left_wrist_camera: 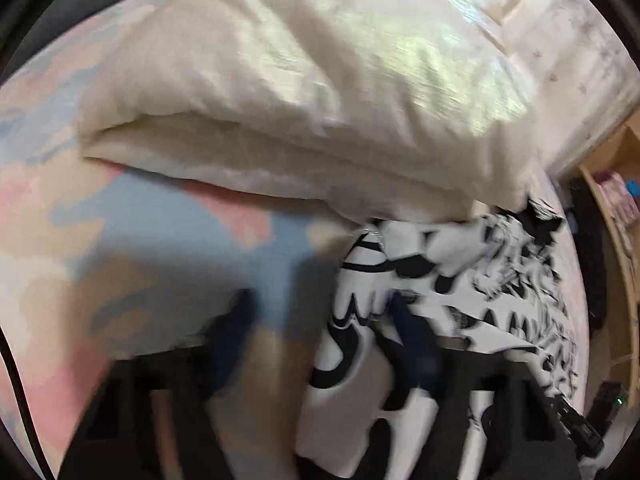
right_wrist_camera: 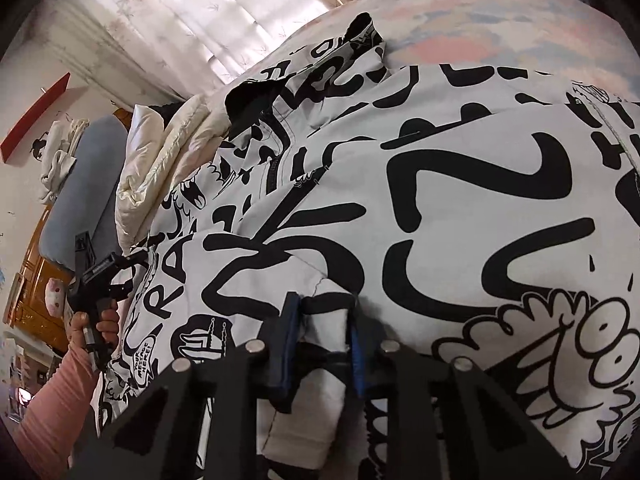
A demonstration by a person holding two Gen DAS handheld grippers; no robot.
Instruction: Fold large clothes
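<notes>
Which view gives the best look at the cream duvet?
The left wrist view: the cream duvet fills its upper half, its folded edge lying on the pastel bedsheet. The right wrist view shows only a bunched strip beside the black-and-white printed garment.

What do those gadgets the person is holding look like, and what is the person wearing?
Each handheld gripper is a black angular frame with triangular cut-outs and silver round bolts; the right gripper has two flat fingers padded in dark blue. The left gripper is black too, held by a bare hand with a pink ribbed sleeve.
</notes>
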